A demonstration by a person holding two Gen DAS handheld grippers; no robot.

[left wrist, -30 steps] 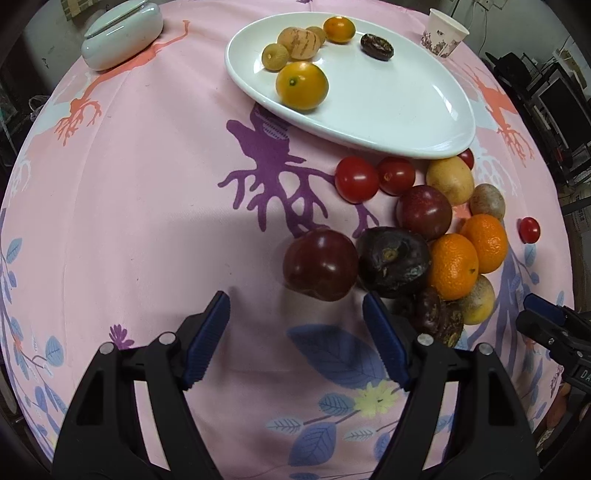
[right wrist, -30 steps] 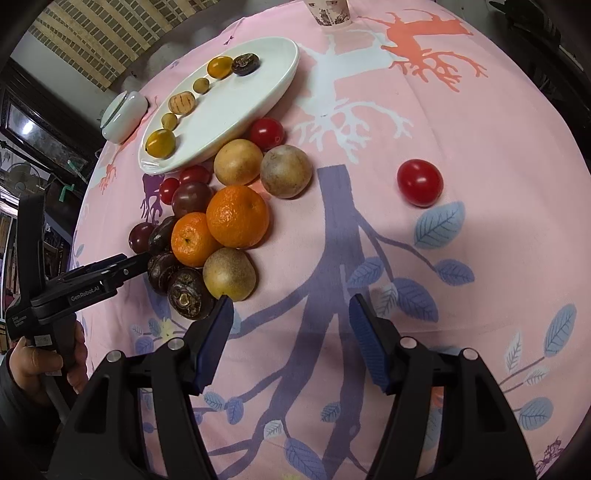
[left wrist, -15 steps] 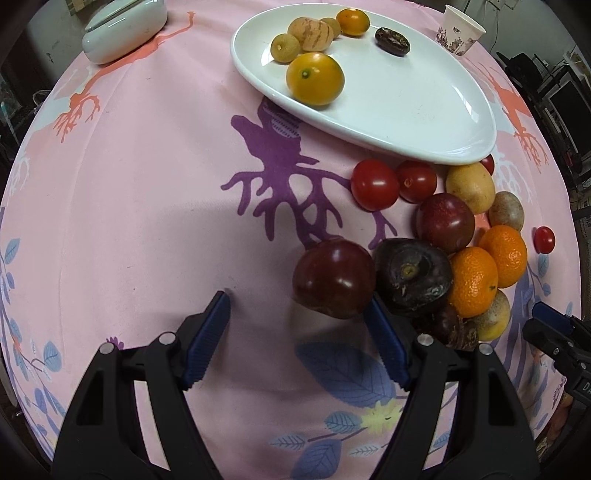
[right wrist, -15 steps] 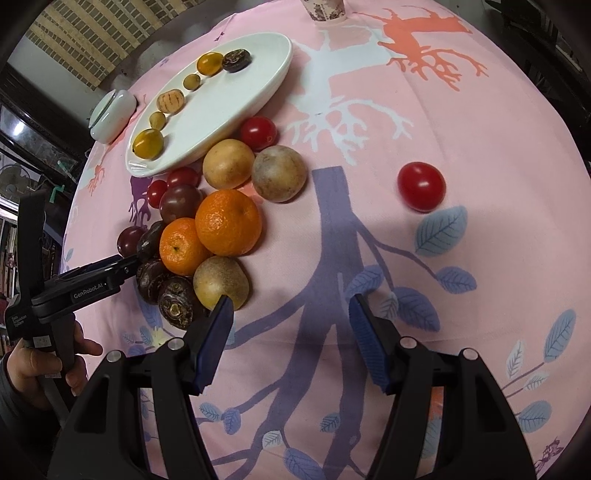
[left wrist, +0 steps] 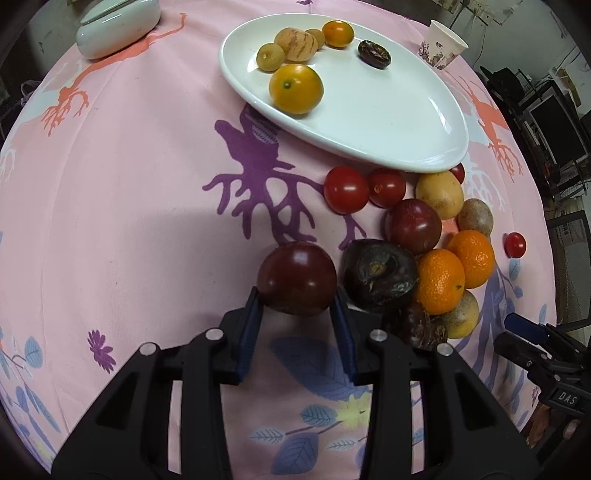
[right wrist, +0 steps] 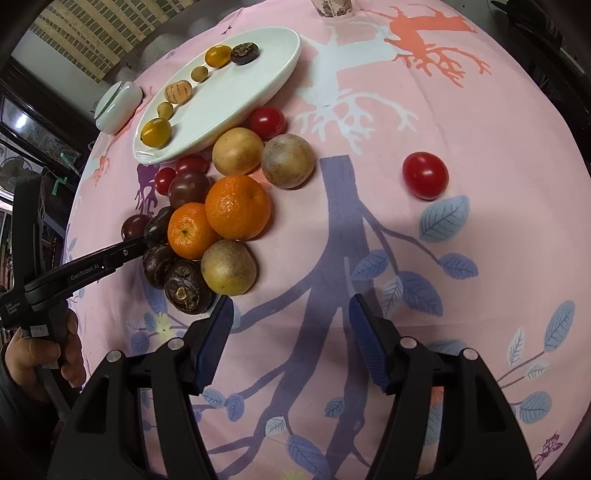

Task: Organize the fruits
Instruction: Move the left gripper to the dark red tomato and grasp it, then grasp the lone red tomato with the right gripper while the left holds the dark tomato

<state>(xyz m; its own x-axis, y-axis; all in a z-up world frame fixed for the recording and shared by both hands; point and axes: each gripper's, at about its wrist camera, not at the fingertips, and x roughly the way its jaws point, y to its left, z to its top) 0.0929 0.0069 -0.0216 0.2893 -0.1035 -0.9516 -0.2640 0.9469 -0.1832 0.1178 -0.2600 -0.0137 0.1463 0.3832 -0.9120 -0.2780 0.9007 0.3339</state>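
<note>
My left gripper (left wrist: 297, 306) is shut on a dark red tomato (left wrist: 297, 282) at the left edge of a fruit pile; the tomato also shows in the right wrist view (right wrist: 135, 227). The pile holds a dark wrinkled fruit (left wrist: 378, 275), two oranges (left wrist: 441, 282), red tomatoes (left wrist: 345, 189) and brown-yellow fruits (left wrist: 439, 194). A white oval plate (left wrist: 388, 110) behind it carries several small fruits, among them a yellow tomato (left wrist: 295, 88). My right gripper (right wrist: 290, 321) is open and empty, in front of the pile. A lone red tomato (right wrist: 424, 175) lies to the right.
A pink patterned cloth (left wrist: 129, 203) covers the table. A white lidded dish (left wrist: 118, 27) stands at the back left and a paper cup (left wrist: 441, 44) at the back right. Dark furniture lies beyond the table's right edge.
My left gripper moved forward and its jaws closed on the dark red tomato. My right gripper drifted slightly and stayed open.
</note>
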